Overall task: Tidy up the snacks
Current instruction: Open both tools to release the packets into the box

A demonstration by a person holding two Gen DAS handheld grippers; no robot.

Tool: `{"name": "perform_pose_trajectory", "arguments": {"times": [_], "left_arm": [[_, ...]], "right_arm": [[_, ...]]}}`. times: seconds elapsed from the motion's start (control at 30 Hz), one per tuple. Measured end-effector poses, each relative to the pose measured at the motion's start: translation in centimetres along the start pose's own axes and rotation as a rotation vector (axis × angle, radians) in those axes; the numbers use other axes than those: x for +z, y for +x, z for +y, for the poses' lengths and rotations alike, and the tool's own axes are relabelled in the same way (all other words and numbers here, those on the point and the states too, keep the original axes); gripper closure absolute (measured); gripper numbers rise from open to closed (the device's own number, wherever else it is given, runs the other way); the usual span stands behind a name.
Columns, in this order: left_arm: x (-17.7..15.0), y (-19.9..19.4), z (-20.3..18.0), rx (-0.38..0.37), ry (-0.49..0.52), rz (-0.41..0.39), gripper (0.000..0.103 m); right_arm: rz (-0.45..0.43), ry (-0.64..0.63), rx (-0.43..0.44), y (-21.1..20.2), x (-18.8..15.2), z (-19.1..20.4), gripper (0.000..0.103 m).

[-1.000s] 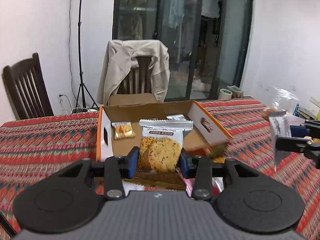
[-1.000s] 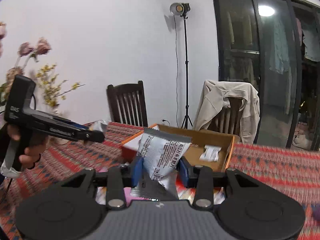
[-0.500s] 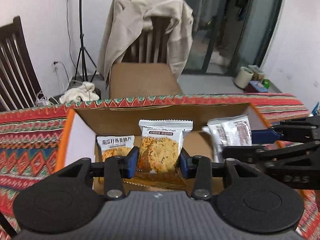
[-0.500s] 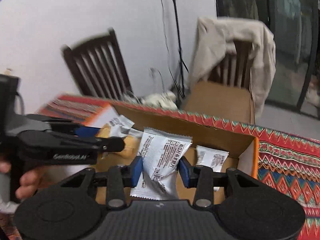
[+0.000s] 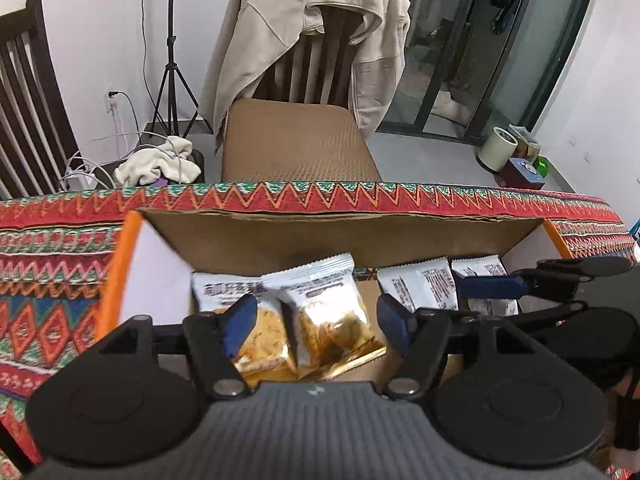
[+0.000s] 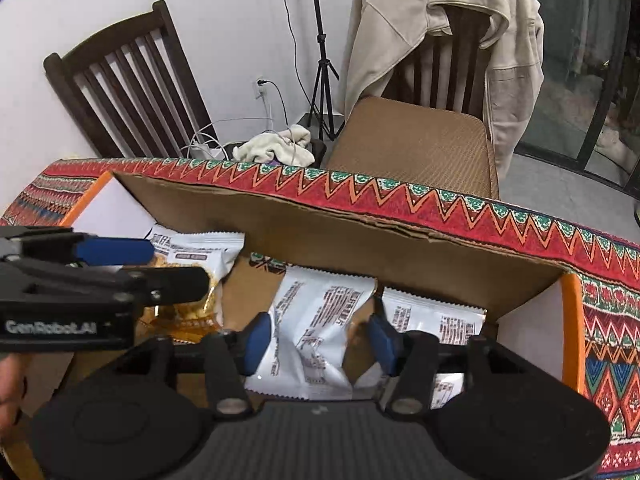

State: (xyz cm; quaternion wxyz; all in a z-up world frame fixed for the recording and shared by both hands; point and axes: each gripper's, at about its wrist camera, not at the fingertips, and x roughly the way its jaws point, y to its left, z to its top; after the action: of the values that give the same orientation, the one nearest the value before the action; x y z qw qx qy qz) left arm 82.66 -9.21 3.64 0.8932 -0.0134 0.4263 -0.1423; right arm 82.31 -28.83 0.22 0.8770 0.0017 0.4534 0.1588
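Observation:
An open cardboard box (image 5: 280,240) (image 6: 360,248) lies on the patterned tablecloth. My left gripper (image 5: 316,320) is open over the box; a cookie packet (image 5: 332,316) lies loose between its fingers, beside a second cookie packet (image 5: 248,320). My right gripper (image 6: 318,338) is open over the box's right half; a white snack packet (image 6: 316,332) lies loose between its fingers, with another white packet (image 6: 436,320) to its right. Both white packets (image 5: 424,284) show in the left wrist view, beside the right gripper's fingers (image 5: 492,286). The left gripper's fingers (image 6: 116,252) show in the right wrist view.
A chair with a beige jacket (image 5: 312,36) (image 6: 440,28) stands behind the table's far edge. A dark wooden chair (image 6: 124,84) stands at the left. A light stand (image 5: 172,52), cables and a cloth are on the floor behind.
Both grippers moved down into the box and opened. The cookie packet and the white packet were let go and now lie in the box.

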Motion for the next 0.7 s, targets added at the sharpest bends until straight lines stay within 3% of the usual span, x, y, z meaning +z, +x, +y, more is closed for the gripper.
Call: {"name": "perform_pose_trajectory", "arguments": {"times": [0.17,0.43,0.57,0.7], "left_arm": [[0.1,-5.3,0.0,-0.015,0.021,-0.018,0.03],[-1.2,-18.8,-1.9,-0.003,0.059,-0.112,0.017],[-4.0,-26.4,-3.6,0.012,0.088,-0.161,0.012],[-8.9,-33.1,-4.9,-0.023,0.104,-0.241,0.004]], "right_arm": [[-0.034,-0.028,-0.008,-3.9,0.1,0.9,0.047],[-0.15,-0.067,-0.03,-17.1,-1.6,2.4,0.037],[-0.208,-0.064,-0.045,-24.7,-4.3,3.4,0.022],[-0.279,-0.039,-0.06,-32.0,-8.0,4.5,0.013]]}}
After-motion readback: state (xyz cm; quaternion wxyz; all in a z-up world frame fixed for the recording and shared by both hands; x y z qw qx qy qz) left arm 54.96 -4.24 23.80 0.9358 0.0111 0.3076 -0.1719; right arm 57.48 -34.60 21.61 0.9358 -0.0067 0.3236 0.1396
